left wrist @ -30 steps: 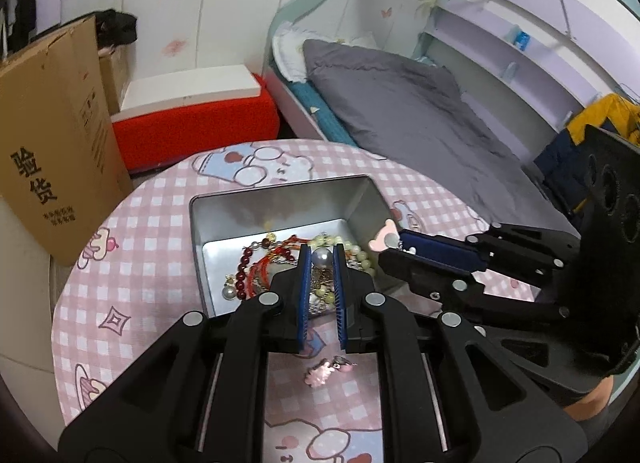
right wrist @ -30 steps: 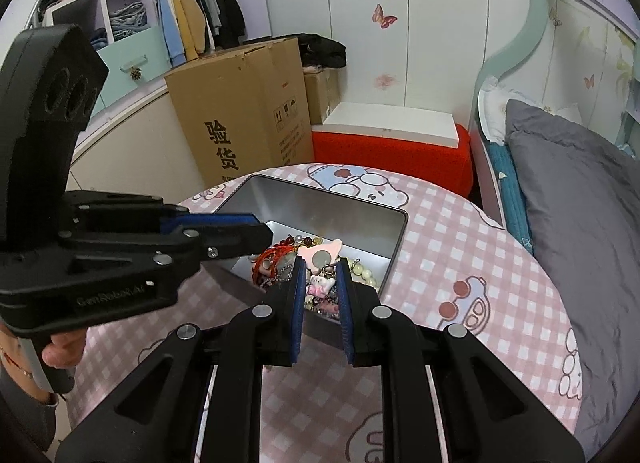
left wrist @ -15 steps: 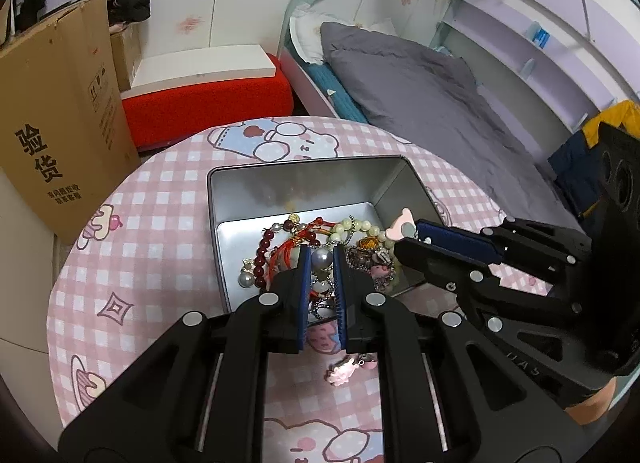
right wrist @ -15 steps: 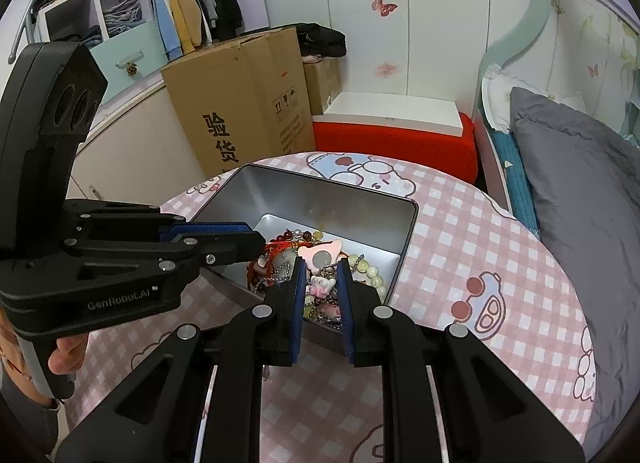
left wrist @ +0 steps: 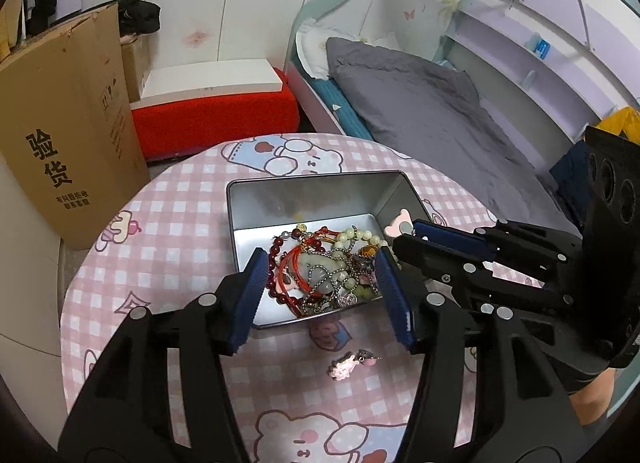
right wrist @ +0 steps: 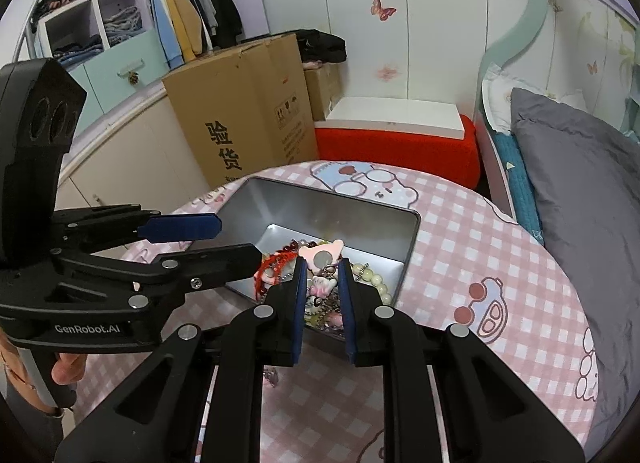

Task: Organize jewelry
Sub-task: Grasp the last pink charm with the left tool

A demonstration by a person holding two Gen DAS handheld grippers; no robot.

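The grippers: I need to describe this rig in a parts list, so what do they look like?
Both the left gripper and the right gripper are matte black linkage frames with silver rivets and ribbed blue finger pads. White "GenRobot.AI" lettering marks the left one's body.

The near wall of the silver rectangular metal tin (right wrist: 404, 259) is hidden behind the black right gripper (right wrist: 322, 303). The tangled heap of beads and chains (left wrist: 326, 271) is too knotted to separate. The small pink charm (right wrist: 272, 377) on the cloth is mostly covered.
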